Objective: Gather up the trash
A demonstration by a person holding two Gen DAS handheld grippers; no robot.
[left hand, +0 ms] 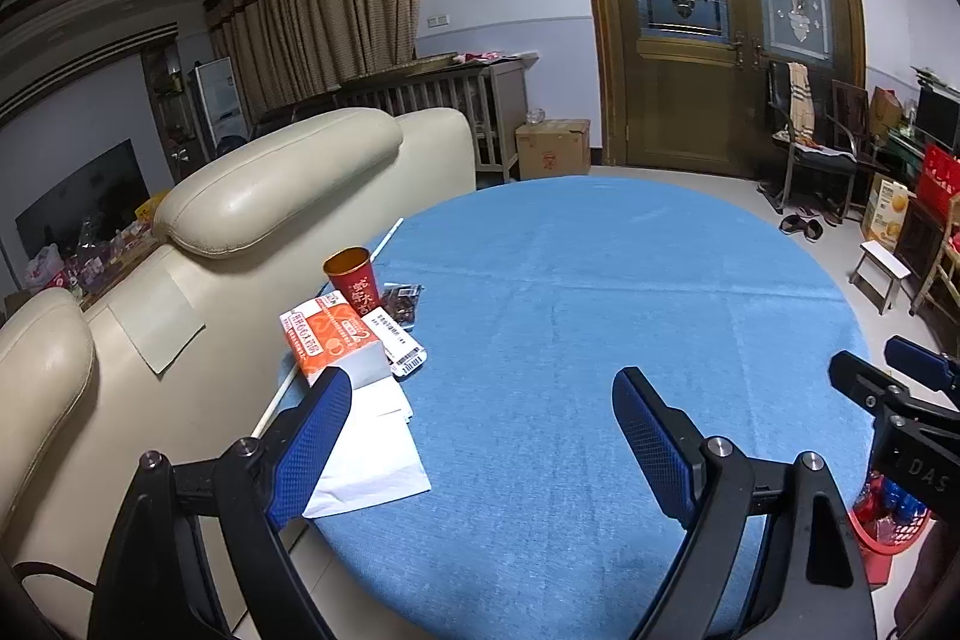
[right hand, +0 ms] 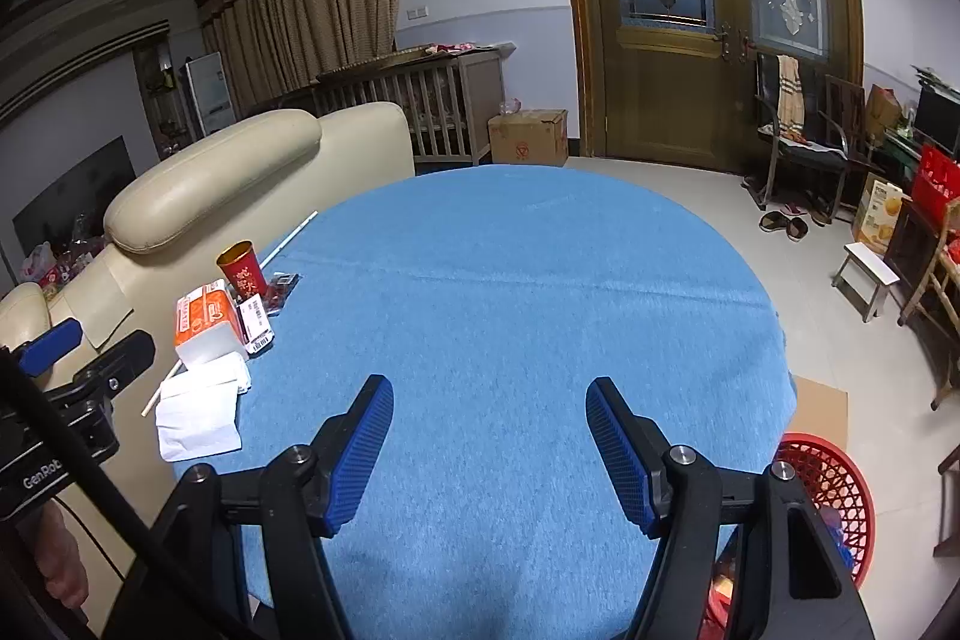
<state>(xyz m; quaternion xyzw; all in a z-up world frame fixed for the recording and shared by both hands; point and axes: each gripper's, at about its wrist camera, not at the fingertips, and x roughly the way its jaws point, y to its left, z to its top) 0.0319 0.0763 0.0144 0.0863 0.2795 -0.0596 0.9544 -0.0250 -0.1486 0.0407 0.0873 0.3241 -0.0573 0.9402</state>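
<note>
A round tabletop (right hand: 540, 292) wears a blue, finely woven cloth, creased across the middle. At its left edge the trash clusters: a red tapered paper cup (left hand: 355, 278) with a gold inside, an orange-and-white tissue pack (left hand: 333, 340), a dark crinkled wrapper (left hand: 403, 303), a barcoded white label (left hand: 399, 343), flat white folded paper (left hand: 372, 454) and a thin white stick (left hand: 282, 394). A red plastic lattice basket (right hand: 831, 478) sits on the floor just right of the tabletop. The left claw (left hand: 480, 436) hangs tilted down, released and wide, near the paper. The right claw (right hand: 489, 445) hangs over bare cloth, parted and empty, blue ribbed pads (right hand: 618, 454) facing inward.
</note>
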